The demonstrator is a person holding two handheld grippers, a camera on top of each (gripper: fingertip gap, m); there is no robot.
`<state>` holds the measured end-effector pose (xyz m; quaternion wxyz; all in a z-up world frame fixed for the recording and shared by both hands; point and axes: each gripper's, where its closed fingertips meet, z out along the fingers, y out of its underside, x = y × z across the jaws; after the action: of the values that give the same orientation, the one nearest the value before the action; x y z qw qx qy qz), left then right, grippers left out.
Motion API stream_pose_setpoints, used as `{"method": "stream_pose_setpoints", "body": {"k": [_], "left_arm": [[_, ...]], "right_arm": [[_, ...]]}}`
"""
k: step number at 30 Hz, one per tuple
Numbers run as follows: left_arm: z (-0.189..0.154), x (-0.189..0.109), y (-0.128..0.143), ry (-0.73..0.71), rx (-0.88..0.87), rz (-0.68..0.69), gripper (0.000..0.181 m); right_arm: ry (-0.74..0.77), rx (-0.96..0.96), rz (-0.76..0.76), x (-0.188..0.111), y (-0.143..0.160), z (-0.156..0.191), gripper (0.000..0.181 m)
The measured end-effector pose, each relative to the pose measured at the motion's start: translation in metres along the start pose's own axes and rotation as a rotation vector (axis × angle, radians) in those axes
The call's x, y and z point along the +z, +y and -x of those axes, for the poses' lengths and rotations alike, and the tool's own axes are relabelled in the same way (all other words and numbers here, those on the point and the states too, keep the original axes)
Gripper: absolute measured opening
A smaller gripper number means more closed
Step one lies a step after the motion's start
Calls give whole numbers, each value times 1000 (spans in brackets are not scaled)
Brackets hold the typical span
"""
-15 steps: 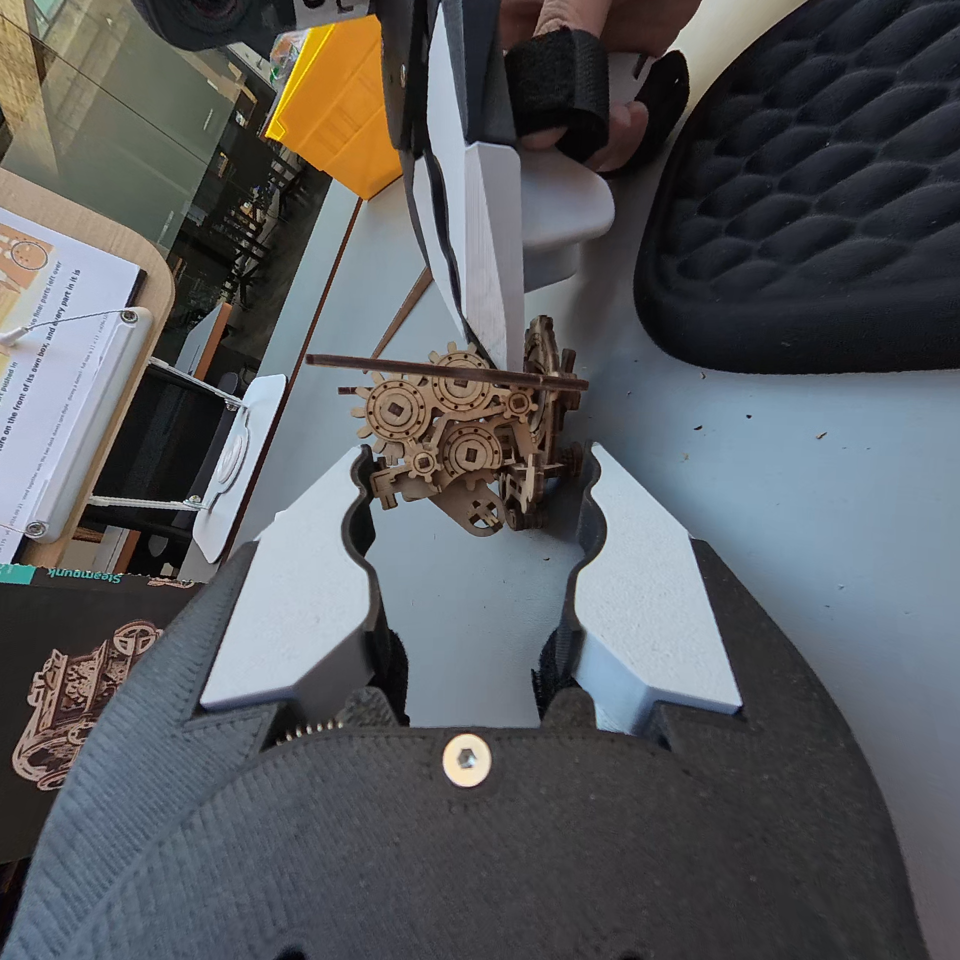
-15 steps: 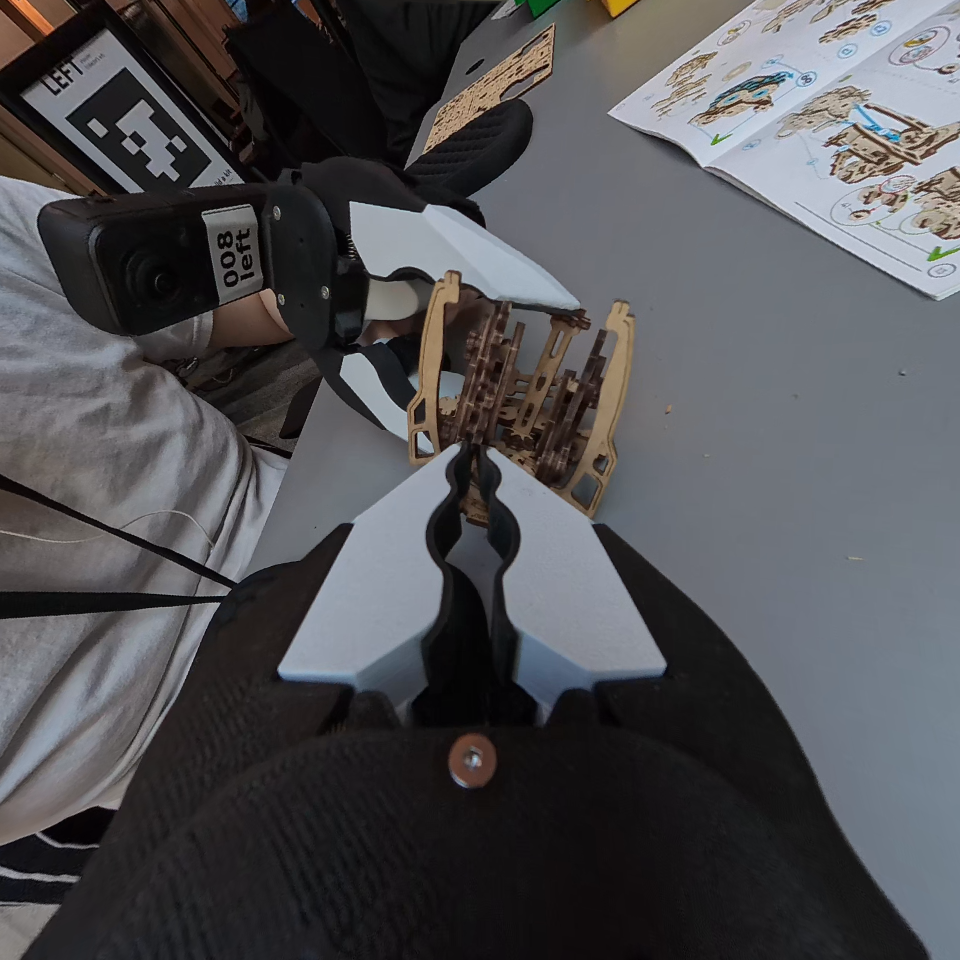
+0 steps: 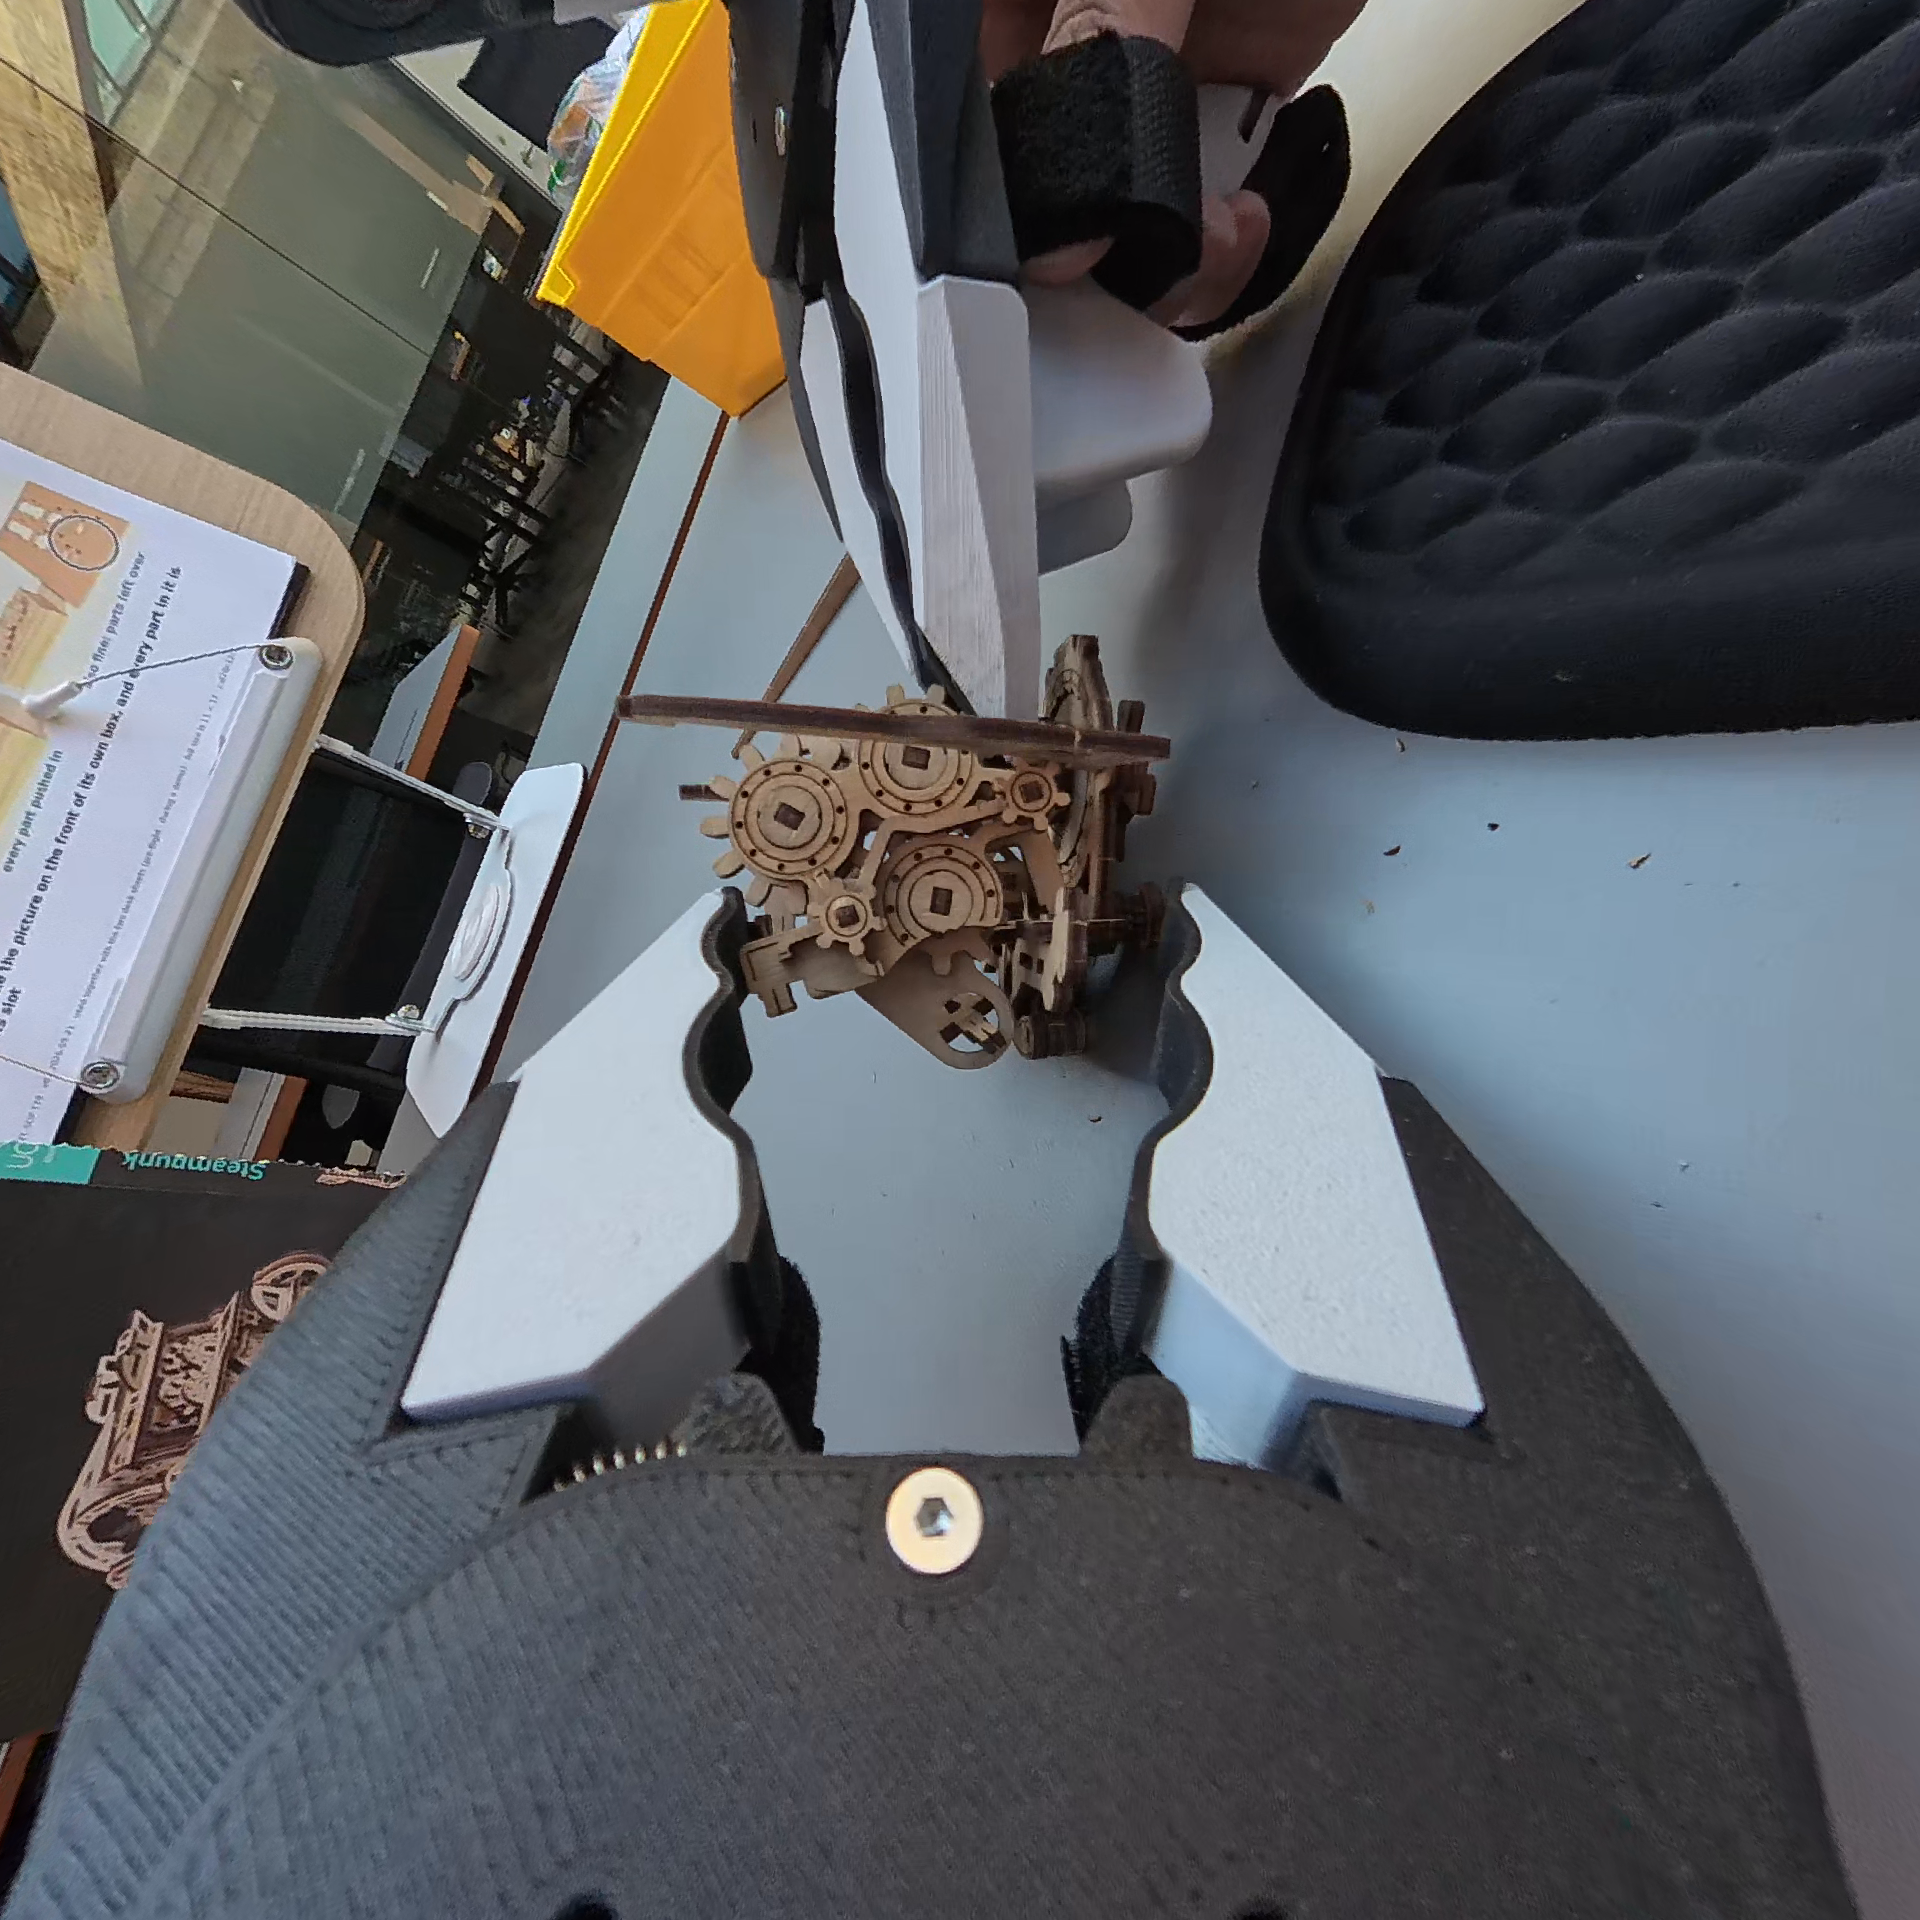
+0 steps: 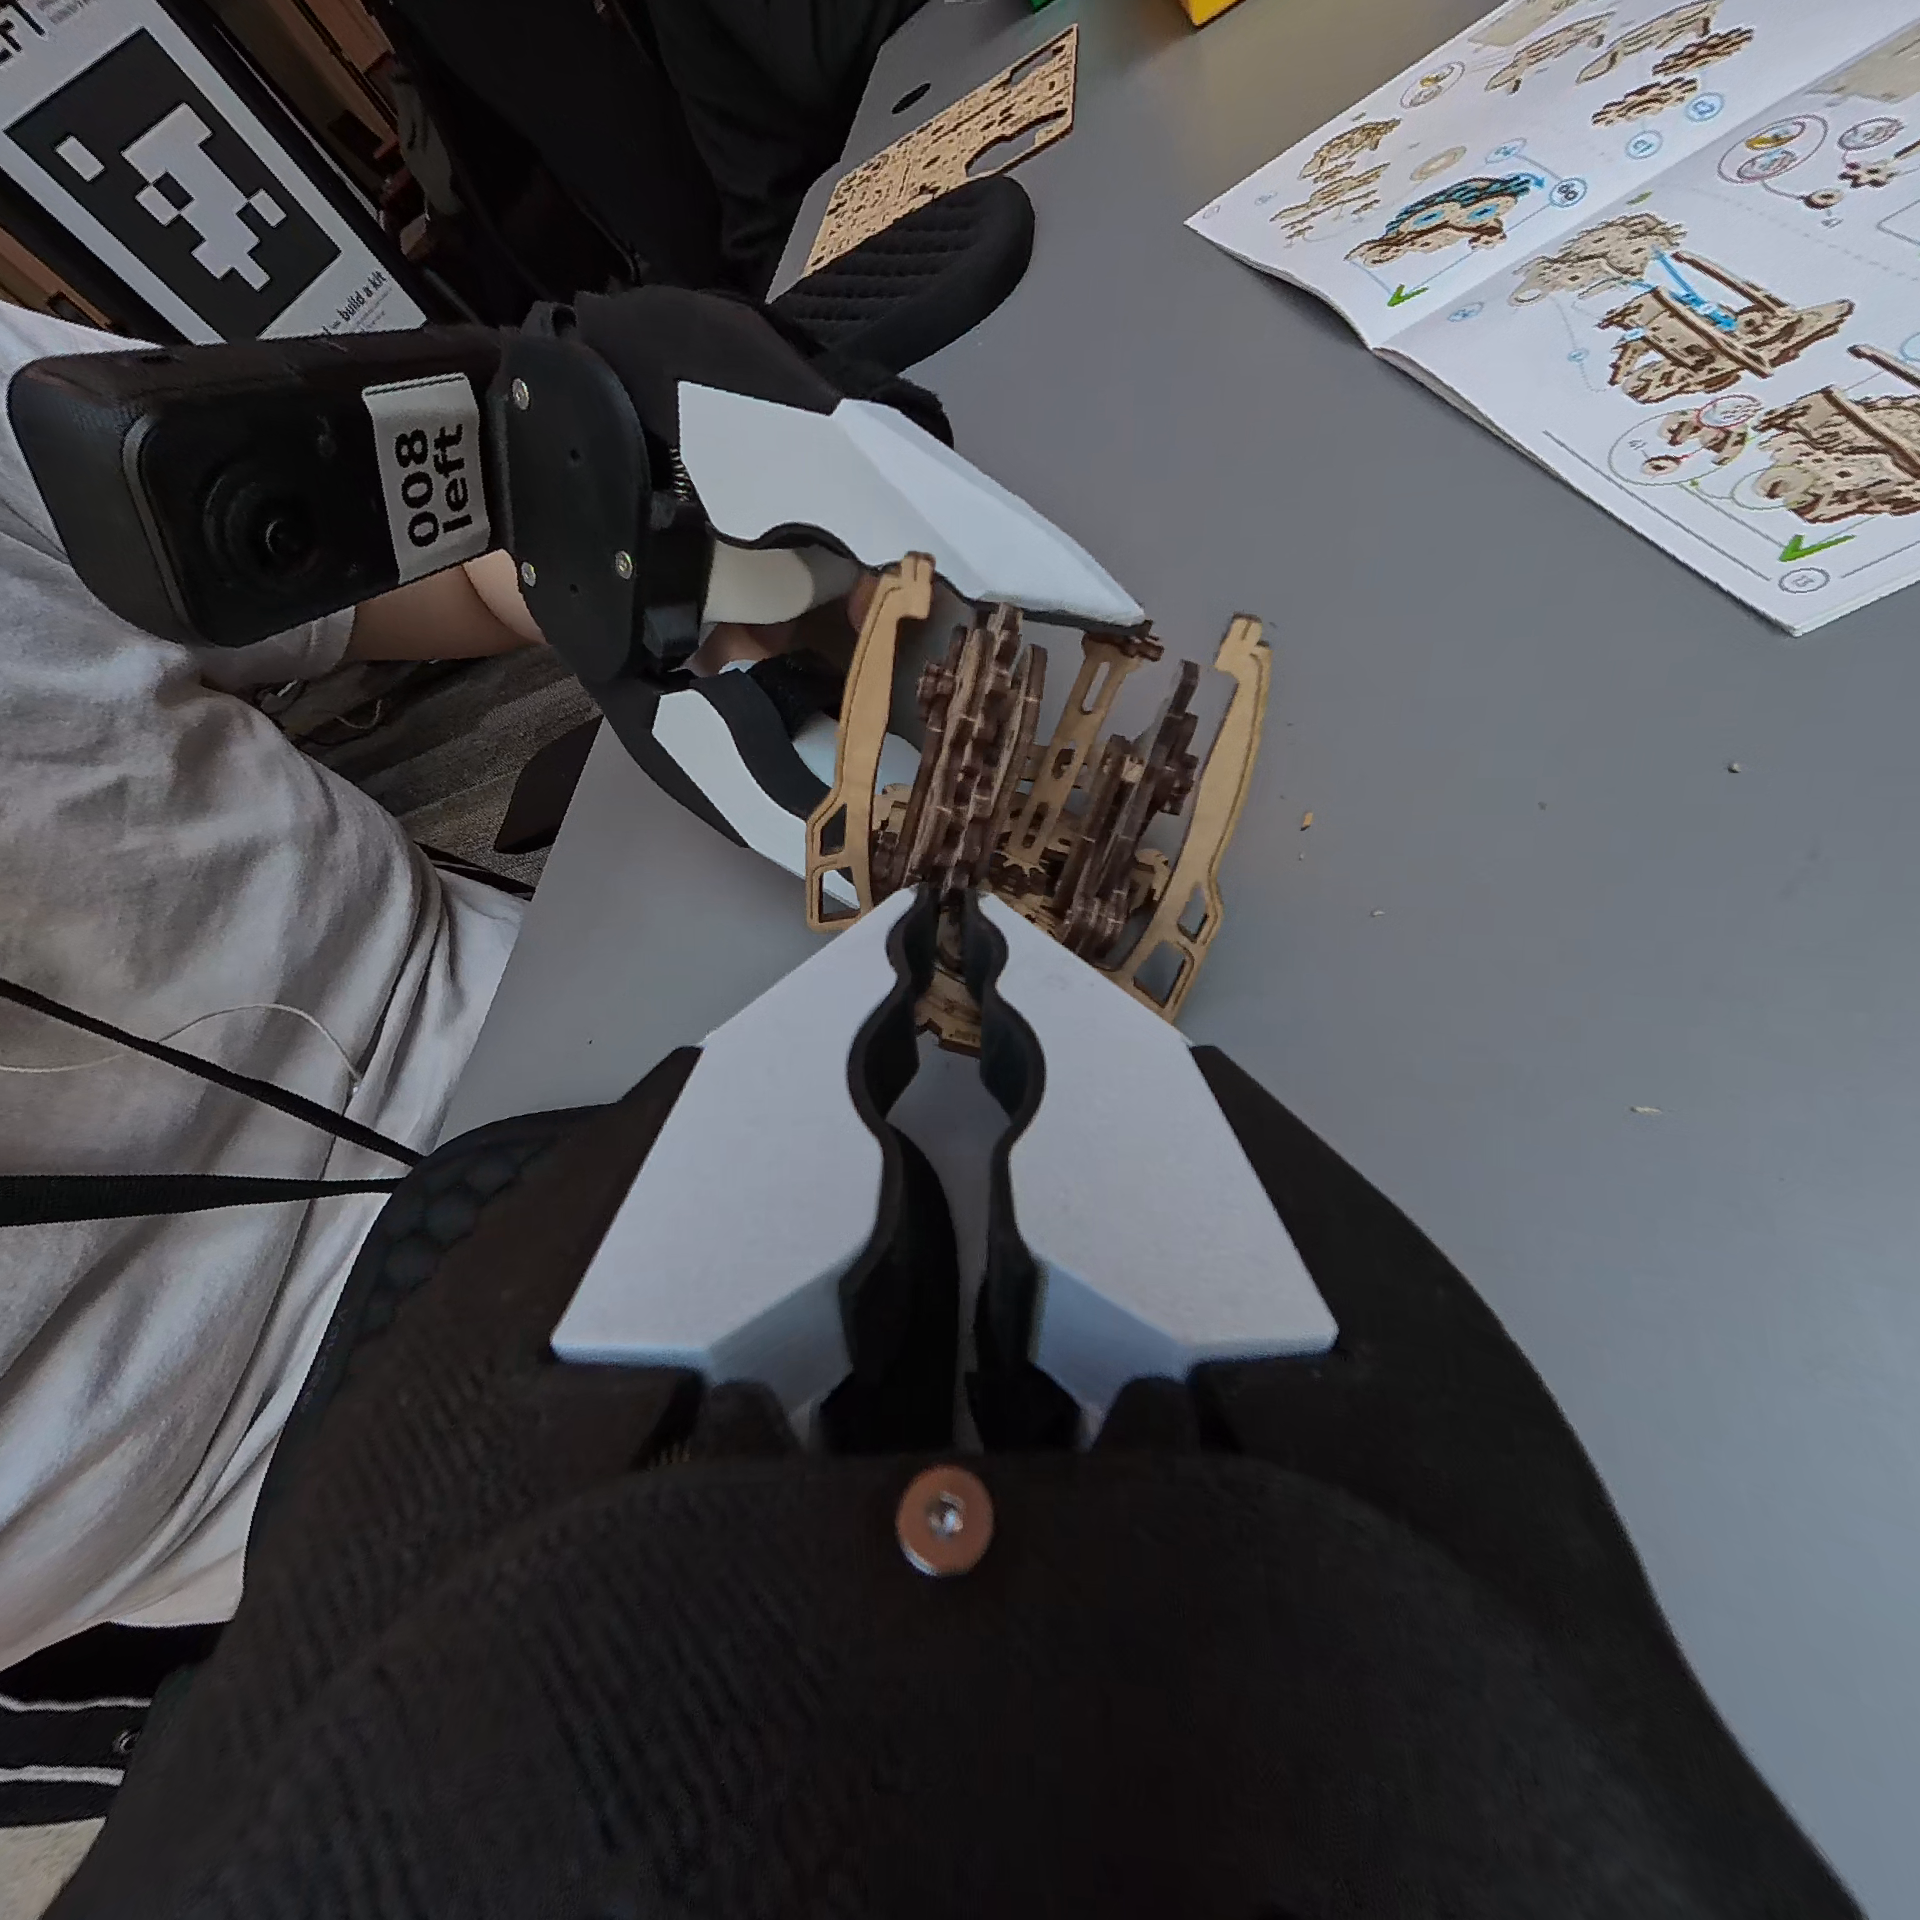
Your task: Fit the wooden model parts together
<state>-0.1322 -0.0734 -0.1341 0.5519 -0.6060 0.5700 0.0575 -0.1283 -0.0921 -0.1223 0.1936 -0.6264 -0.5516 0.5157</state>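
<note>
The wooden gear model (image 3: pixel 914 873) stands on the grey table (image 3: pixel 1507 1039). My left gripper (image 3: pixel 956 925) has its jaws wide, and its pads rest against both sides of the model. In the right wrist view the same gripper (image 4: pixel 966 738) has one finger on top of the model (image 4: pixel 1049 790) and the other low beside the left side plate. My right gripper (image 4: pixel 940 909) is shut on a small wooden part at the model's near base. In the left wrist view it (image 3: pixel 987 686) comes down onto the model from above.
A black honeycomb cushion (image 3: pixel 1610 364) lies right of the model. An open instruction booklet (image 4: pixel 1610 312) lies at the far right and a punched wooden sheet (image 4: pixel 945 145) at the back. A black box (image 3: pixel 156 1351), a page on a stand (image 3: pixel 104 779) and a yellow bin (image 3: pixel 665 239) are to the left. Only a small space, under 4 cm, lies between the two pairs of fingers.
</note>
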Motion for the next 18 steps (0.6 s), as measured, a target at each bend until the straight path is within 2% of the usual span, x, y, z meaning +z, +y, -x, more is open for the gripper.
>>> {"method": "stream_pose_setpoints", "body": {"k": [1, 8, 14, 18], "left_arm": [[0, 0, 0, 0, 2, 1, 79], [0, 0, -1, -3, 17, 1, 79], [0, -1, 0, 0, 21, -8, 79], [0, -3, 1, 3, 27, -20, 79]], "right_arm": [[0, -5, -5, -1, -1, 0, 4], [-35, 1, -18, -9, -4, 5, 15], [-62, 29, -97, -13, -18, 5, 30], [52, -173, -56, -12, -14, 6, 40]]}}
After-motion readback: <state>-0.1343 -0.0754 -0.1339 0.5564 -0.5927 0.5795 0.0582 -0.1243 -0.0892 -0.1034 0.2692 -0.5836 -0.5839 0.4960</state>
